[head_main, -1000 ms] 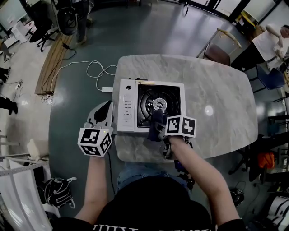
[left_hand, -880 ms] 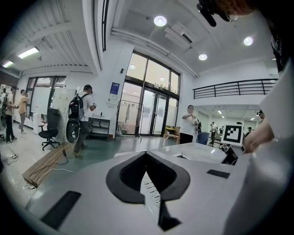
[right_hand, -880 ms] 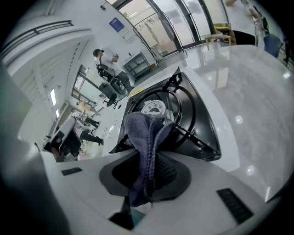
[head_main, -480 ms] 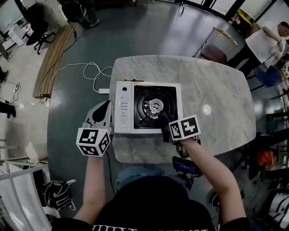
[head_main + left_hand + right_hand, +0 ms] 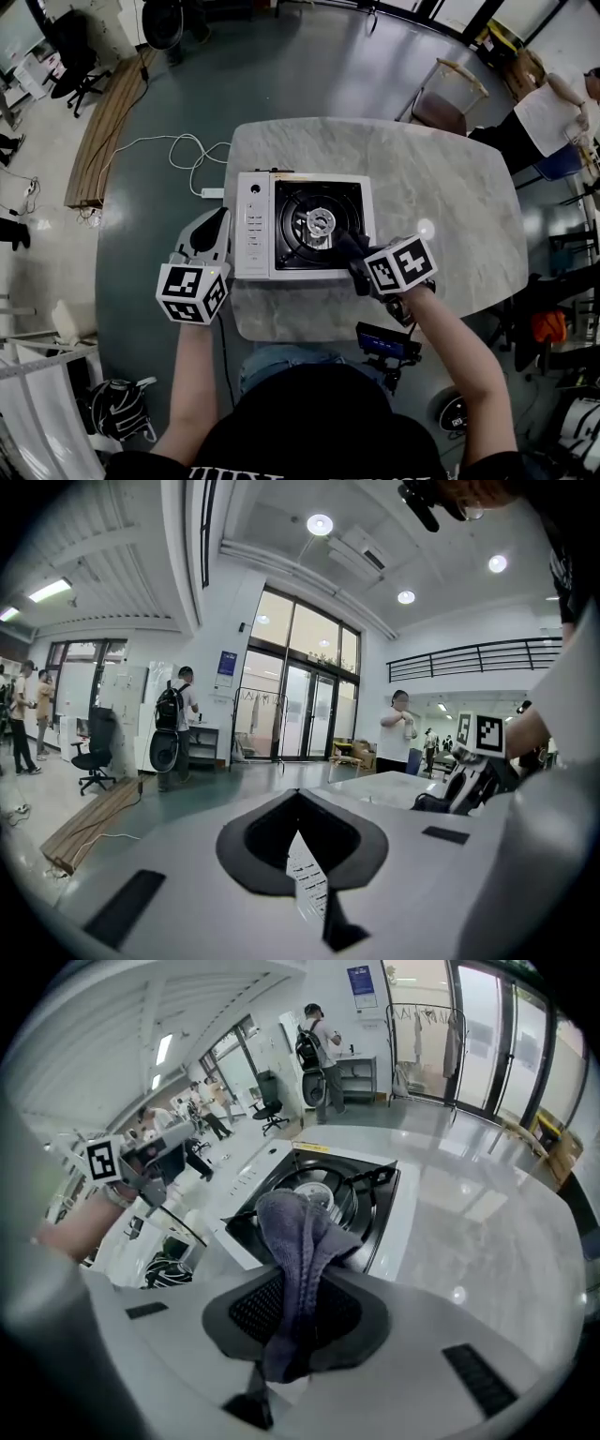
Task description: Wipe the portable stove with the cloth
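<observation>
1. The portable stove (image 5: 253, 230) sat on a marble table (image 5: 450, 187), its white control panel on its left side and its black tray with a round burner (image 5: 319, 223) on its right.
2. The right gripper (image 5: 352, 248) reached in over the stove's near right corner, angled towards the burner.
3. Its jaws were clamped on a dark grey-blue cloth (image 5: 295, 1241), which ran folded between them and bunched out past their tips.
4. The cloth's free end (image 5: 347, 244) lay over the near right part of the stove's black tray (image 5: 370, 1208), just beside the burner; I could not tell how firmly it pressed on the metal.
5. The left gripper (image 5: 214, 232) was held just beside the stove's left edge, pointing along the control panel, apart from it.
6. Its jaws were drawn together with nothing between them (image 5: 300, 855).
7. A white cable (image 5: 192, 150) trailed over the floor beyond the stove's far left corner.
8. A chair (image 5: 455, 94) stood well beyond the stove, past the table's far right edge.
</observation>
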A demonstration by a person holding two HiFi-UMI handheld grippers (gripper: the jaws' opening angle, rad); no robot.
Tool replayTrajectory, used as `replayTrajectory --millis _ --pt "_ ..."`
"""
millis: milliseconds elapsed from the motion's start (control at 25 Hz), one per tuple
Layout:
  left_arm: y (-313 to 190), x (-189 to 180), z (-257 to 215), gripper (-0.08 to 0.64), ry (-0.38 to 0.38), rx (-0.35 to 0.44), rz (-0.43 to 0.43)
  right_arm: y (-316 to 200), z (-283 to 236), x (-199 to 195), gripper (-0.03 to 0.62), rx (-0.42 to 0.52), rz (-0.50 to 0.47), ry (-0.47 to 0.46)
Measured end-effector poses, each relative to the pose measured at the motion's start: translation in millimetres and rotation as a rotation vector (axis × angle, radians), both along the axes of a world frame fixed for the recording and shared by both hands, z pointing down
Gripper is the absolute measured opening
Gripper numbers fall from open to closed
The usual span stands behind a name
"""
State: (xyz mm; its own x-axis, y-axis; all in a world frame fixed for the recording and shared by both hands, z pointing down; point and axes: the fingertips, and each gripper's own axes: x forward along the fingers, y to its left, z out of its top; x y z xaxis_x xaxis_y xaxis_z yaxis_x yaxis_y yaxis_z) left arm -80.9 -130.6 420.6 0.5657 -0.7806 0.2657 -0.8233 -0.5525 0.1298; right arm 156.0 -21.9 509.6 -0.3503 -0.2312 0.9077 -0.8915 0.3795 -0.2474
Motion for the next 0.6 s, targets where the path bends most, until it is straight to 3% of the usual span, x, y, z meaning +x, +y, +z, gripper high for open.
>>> replayTrajectory --millis 280,440,600 --pt "1 0 -1 0.012 -0.002 0.004 0.001 -13 -34 24 0.075 0.059 -0.051 -0.092" --pt "3 -4 -1 0.012 -0.006 0.005 -0.011 -19 -28 29 0.075 0.089 -0.166 -0.043" --pt "4 -9 0 0.012 -0.013 0.002 -0.023 -16 0 30 0.075 0.025 -0.261 0.020"
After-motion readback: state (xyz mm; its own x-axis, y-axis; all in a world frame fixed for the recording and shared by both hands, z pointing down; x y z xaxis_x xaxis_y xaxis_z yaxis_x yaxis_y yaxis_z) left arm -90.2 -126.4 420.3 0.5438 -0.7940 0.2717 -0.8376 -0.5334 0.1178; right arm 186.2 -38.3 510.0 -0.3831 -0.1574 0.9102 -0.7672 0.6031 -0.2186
